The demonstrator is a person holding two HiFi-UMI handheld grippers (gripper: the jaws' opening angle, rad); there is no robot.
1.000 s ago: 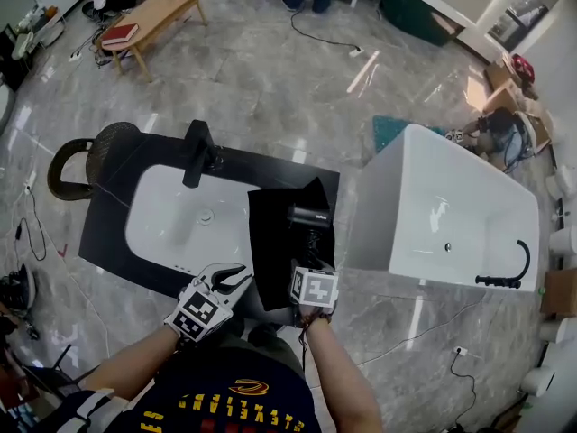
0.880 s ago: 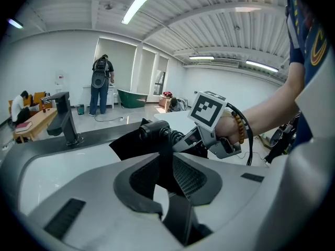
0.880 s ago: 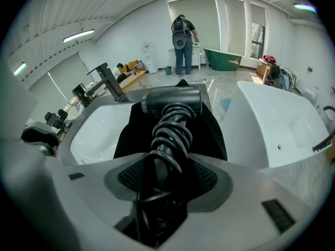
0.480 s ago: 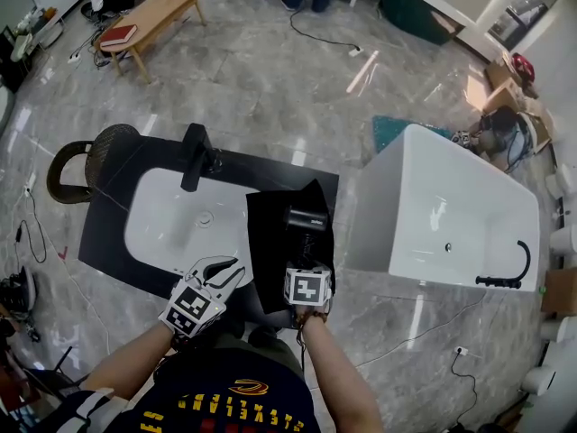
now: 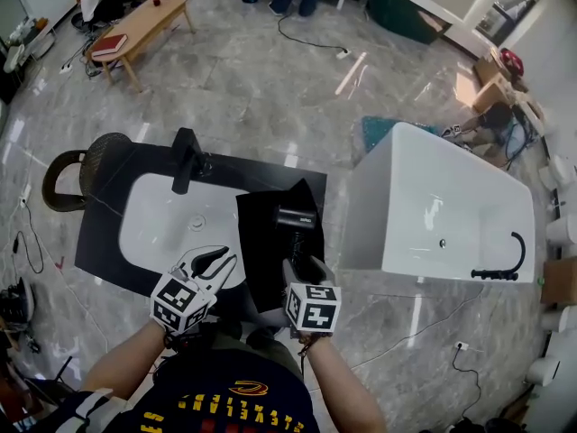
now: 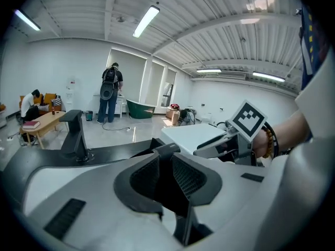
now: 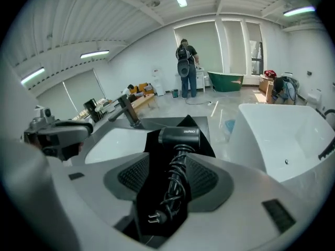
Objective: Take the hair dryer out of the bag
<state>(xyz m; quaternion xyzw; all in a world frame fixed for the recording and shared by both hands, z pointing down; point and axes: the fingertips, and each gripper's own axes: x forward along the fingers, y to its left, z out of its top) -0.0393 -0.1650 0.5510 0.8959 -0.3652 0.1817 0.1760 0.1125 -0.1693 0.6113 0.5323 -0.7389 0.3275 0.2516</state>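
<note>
A black hair dryer (image 5: 296, 216) (image 7: 179, 135), its cord wound round the handle, lies in full view on a flat black bag (image 5: 261, 242) (image 7: 154, 156) at the counter's right end. My right gripper (image 5: 305, 264) (image 7: 172, 163) hangs open above the handle's near end. Its jaws stand either side of the handle without touching it, and the plug shows low between them. To the left, my left gripper (image 5: 225, 258) (image 6: 165, 158) hovers open over the front of the white sink (image 5: 162, 228) and holds nothing.
A black faucet (image 5: 185, 156) stands at the back of the black counter (image 5: 108, 233). A white bathtub (image 5: 442, 215) is close on the right. A dark round basket (image 5: 95, 156) sits by the left end. Further off are a wooden table (image 5: 135, 25), people and floor cables.
Both grippers have risen and drawn back toward the near edge of the counter. The hair dryer and the bag have stayed where they were.
</note>
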